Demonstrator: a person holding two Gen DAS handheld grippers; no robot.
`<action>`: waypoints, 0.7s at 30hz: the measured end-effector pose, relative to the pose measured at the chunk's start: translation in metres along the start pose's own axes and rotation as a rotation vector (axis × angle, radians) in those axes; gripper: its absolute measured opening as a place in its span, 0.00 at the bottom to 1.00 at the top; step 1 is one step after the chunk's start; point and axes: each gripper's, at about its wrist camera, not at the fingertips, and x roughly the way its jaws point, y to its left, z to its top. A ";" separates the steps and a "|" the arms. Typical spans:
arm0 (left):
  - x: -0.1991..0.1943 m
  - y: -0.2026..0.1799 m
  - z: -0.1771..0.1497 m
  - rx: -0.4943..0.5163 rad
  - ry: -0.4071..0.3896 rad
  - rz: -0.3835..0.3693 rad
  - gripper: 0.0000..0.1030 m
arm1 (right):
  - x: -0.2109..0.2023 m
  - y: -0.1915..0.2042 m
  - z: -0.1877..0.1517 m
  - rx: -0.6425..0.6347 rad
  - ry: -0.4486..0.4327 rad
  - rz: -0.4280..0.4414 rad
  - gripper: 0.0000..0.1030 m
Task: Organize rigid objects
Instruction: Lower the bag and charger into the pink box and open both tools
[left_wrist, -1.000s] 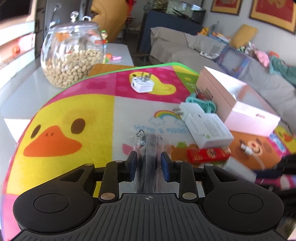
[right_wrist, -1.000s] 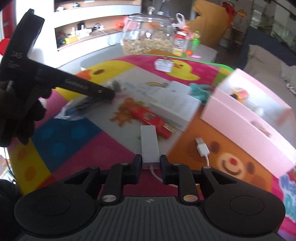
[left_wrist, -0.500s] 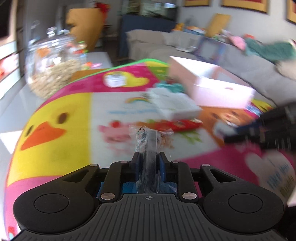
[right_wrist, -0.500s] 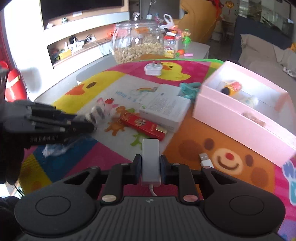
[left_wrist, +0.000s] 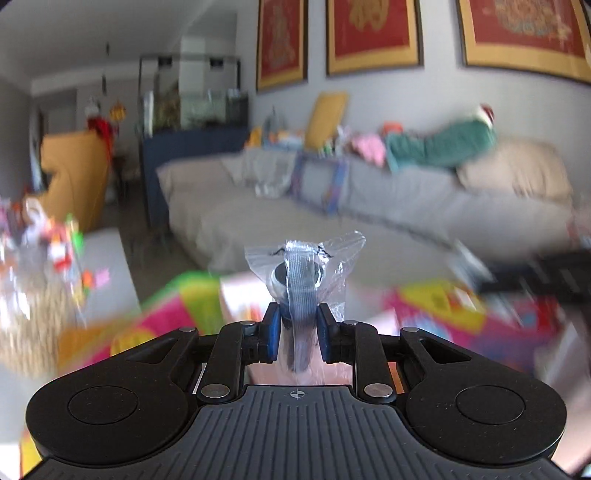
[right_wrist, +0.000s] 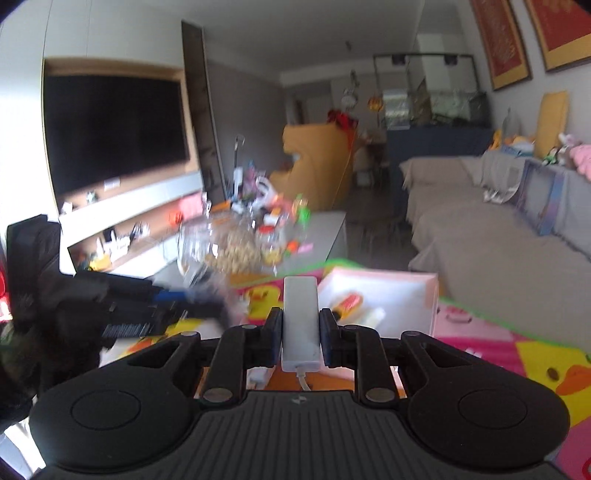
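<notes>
In the left wrist view my left gripper (left_wrist: 295, 332) is shut on a small clear plastic bag (left_wrist: 306, 266) with a dark strap-like item inside, held up in the air. In the right wrist view my right gripper (right_wrist: 300, 332) is shut on a white rectangular adapter (right_wrist: 300, 314) whose white cable hangs from its near end. Just beyond the adapter sits an open pink box (right_wrist: 424, 295) on the colourful play mat (right_wrist: 498, 343), with a red and yellow item and other small things inside. My left gripper (right_wrist: 210, 304) shows blurred at the left, about level with the box.
A glass jar of nuts (right_wrist: 229, 247) and small bottles stand on the grey table (right_wrist: 325, 229) behind the mat. A grey sofa (right_wrist: 480, 229) runs along the right and a television (right_wrist: 110, 129) hangs at the left. The mat's far part is blurred.
Both grippers rose off the mat with their loads and now point more level toward the room. The left jaws closed in on the bag. The pink box now lies right ahead of the adapter.
</notes>
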 end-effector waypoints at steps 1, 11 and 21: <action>0.010 0.000 0.016 0.003 -0.025 0.004 0.23 | -0.003 -0.003 0.001 0.007 -0.017 -0.011 0.20; 0.113 0.013 0.060 -0.180 -0.003 -0.003 0.26 | 0.009 -0.040 -0.018 0.065 0.027 -0.118 0.20; 0.053 0.051 -0.062 -0.278 0.129 0.061 0.26 | 0.044 -0.049 0.035 0.098 -0.080 -0.092 0.20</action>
